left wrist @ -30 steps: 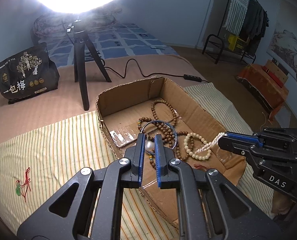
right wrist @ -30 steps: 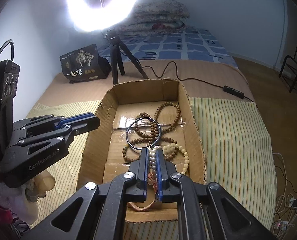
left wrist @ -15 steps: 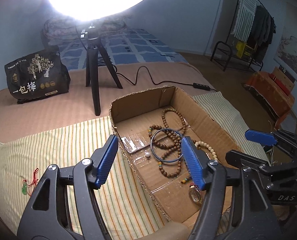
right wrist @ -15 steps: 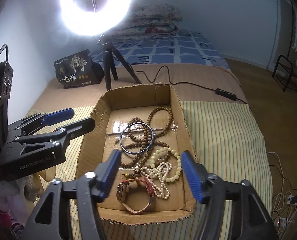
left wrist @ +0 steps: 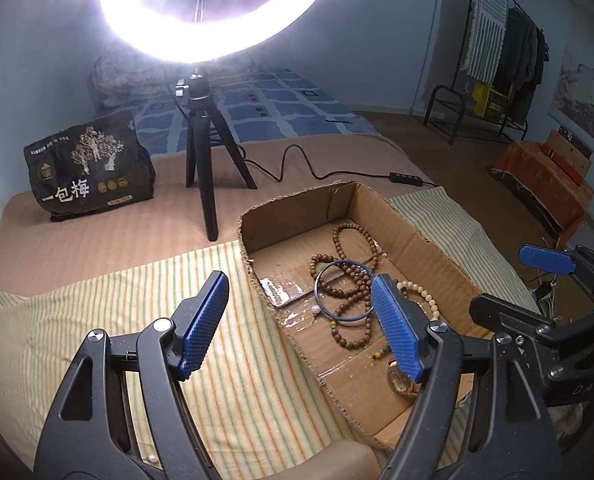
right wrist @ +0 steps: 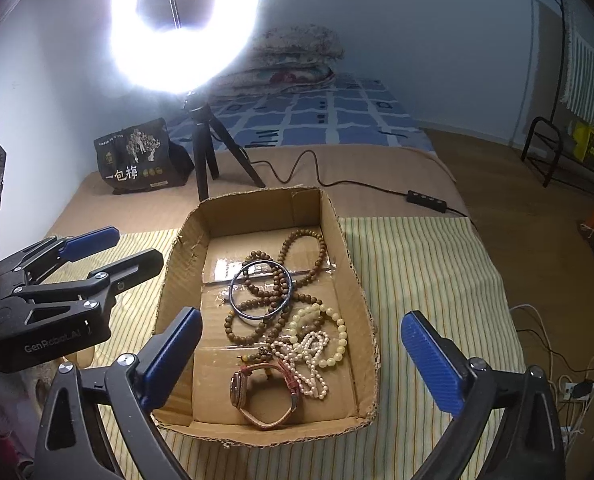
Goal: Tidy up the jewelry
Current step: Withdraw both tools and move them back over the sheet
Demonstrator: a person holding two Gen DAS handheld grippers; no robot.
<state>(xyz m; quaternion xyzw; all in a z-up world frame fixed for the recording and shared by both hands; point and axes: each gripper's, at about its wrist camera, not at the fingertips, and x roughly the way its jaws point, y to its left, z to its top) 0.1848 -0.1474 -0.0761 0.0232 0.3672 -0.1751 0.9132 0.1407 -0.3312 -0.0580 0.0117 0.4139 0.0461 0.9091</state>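
Observation:
A shallow cardboard box [right wrist: 353,280] [left wrist: 425,240] lies on the striped cloth. In it lie brown wooden bead strings [right wrist: 293,248] [left wrist: 353,236], a dark blue bangle [right wrist: 260,293] [left wrist: 344,294], a cream bead bracelet [right wrist: 329,336], a white pearl strand [right wrist: 313,360] and a brown-strapped watch [right wrist: 265,398]. My left gripper [left wrist: 301,324] is open and empty above the box's left wall. My right gripper [right wrist: 301,360] is open and empty above the box's near end.
A ring light on a black tripod [left wrist: 203,168] [right wrist: 205,160] stands behind the box, its cable and switch [right wrist: 425,198] trailing right. A black snack bag [left wrist: 89,168] sits back left. A clothes rack [left wrist: 493,80] stands far right.
Both grippers opened from shut and pulled back and up from the box. The jewelry they held now lies in the box.

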